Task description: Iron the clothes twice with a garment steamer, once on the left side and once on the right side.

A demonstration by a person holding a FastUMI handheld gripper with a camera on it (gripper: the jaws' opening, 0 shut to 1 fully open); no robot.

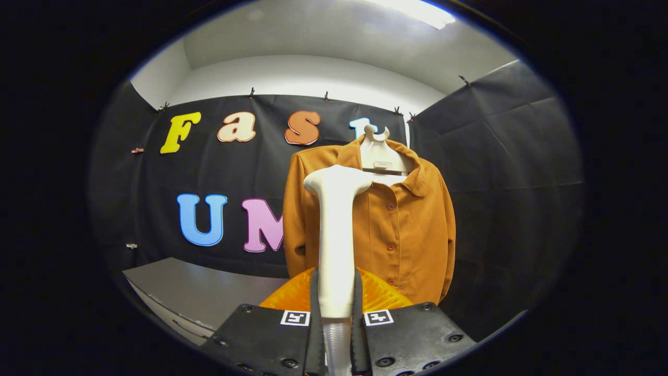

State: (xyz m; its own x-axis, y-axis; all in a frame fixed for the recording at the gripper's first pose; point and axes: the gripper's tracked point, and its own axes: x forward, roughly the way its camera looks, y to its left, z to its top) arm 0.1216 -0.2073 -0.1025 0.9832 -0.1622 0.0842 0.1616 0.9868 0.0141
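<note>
Gripper [335,297] clamped on steamer [334,235]: both fingers [314,313] press the sides of its white handle, one on each side, handle running straight up between them. Finger pads are black and ribbed along the inner edges. Each finger block carries a small square marker [295,318] on top, near the handle.

Steamer stands upright in the grip. Head sits at the top and points right, toward the shirt [402,224]. Below the grip line the handle turns into a grey ribbed hose [336,344] dropping down between the finger blocks.

Shirt is just beyond the steamer, orange-brown, long-sleeved, buttoned down the front, collar open. It hangs on a pale hanger [378,151] with a hook-shaped top; hanger neck shows inside the collar. Steamer head overlaps the shirt's upper chest area, left of the button row as seen here. Cannot tell whether the head touches the fabric or sits short of it.

Sleeves hang straight down at both sides of the shirt body. Hem sits above an orange ribbed part [381,292], just ahead of the fingers and behind the handle; cannot tell what it is.

Grey table [198,292] is off to the left of the fingers, below the shirt level, apart from the shirt. Black cloth wall behind the shirt and to the right.
</note>
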